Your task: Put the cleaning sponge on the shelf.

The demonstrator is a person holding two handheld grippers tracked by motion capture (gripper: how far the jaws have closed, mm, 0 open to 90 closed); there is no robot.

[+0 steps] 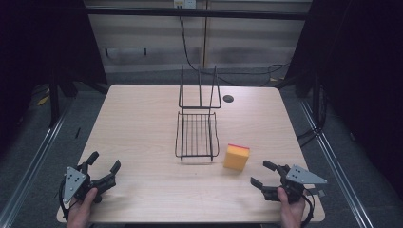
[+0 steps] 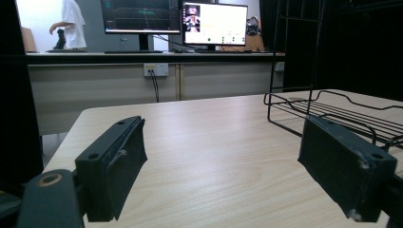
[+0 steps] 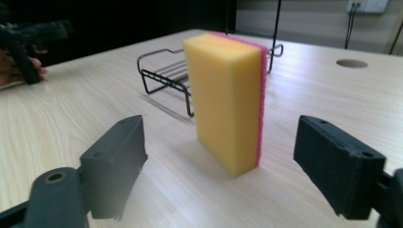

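Right claw (image 1: 262, 174) is spread wide and holds nothing, resting at the near right of the light wood-grain counter (image 1: 142, 114), aimed at the yellow foam sponge with the pink scouring layer (image 1: 236, 156). Left claw (image 1: 104, 167) is also wide and empty, at the near left corner, well apart from everything.

Risks, biggest first:

- Counter: smooth laminate, so the sponge will likely slide rather than stay put if one jaw touches first. An off-centre approach would shove it left, toward the rack.
- Black wire rack with upright back frame (image 1: 197, 135): sits mid-counter, just left of the sponge and near it. A shoved sponge could snag on its rim, and a claw swinging in could catch the wires or the tall uprights and drag the whole rack.
- Sponge: in the right gripper view it stands on its narrow edge (image 3: 228, 99), framed between the jaws but farther off. Tall and thin, so probably tippy; a nudge high up would knock it flat. Soft foam also squashes, so a grip near a corner may let it twist out.
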